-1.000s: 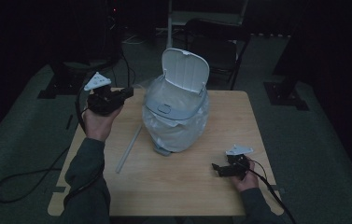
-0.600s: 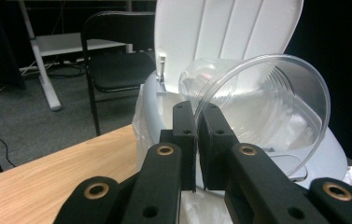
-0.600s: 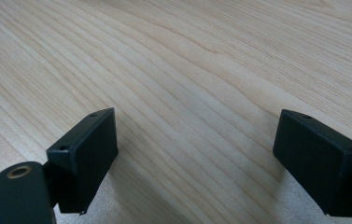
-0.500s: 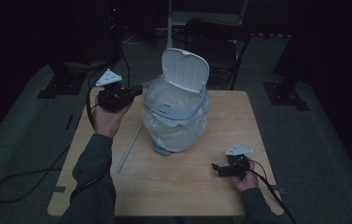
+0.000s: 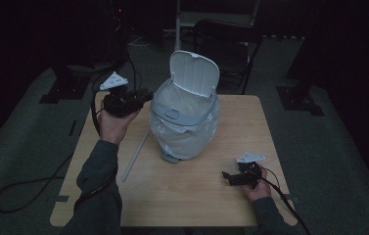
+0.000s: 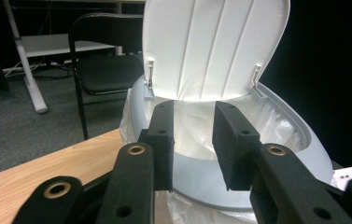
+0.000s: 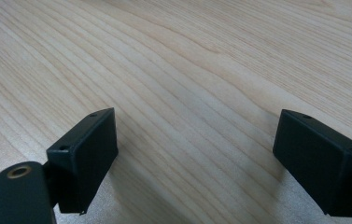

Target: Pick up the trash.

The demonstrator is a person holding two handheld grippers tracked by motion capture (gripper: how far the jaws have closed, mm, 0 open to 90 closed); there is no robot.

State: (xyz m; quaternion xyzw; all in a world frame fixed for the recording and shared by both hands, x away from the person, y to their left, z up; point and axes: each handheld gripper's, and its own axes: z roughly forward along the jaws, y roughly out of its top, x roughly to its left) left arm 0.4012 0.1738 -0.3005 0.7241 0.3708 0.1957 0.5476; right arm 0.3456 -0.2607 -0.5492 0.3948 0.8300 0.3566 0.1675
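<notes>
**High view inspection: lidded bin on bench, both grippers released**

High view shows the wooden bench (image 5: 182,196) carrying a pale grey bin (image 5: 184,122), taken here as the landmark. It stands upright near the bench middle, toward the far edge. Its white lid (image 5: 194,73) is raised and hinged at the far side; a clear liner bag (image 5: 206,127) drapes over the rim and down the outside walls. A black chair (image 5: 228,39) stands on the floor beyond the bin.

A pale strip (image 5: 134,156) lies flat on the bench, just left of the bin's base.

Left gripper (image 5: 145,95) is held raised beside the bin's left rim, pointing toward the opening. Its fingers (image 6: 164,140) have just been opening and stand apart with nothing between them, the bin mouth directly ahead.

Right gripper (image 5: 227,177) rests low on the bench, well apart from the bin toward the near right corner. Its fingers (image 7: 87,158) are spread wide, released, over bare wood.
</notes>
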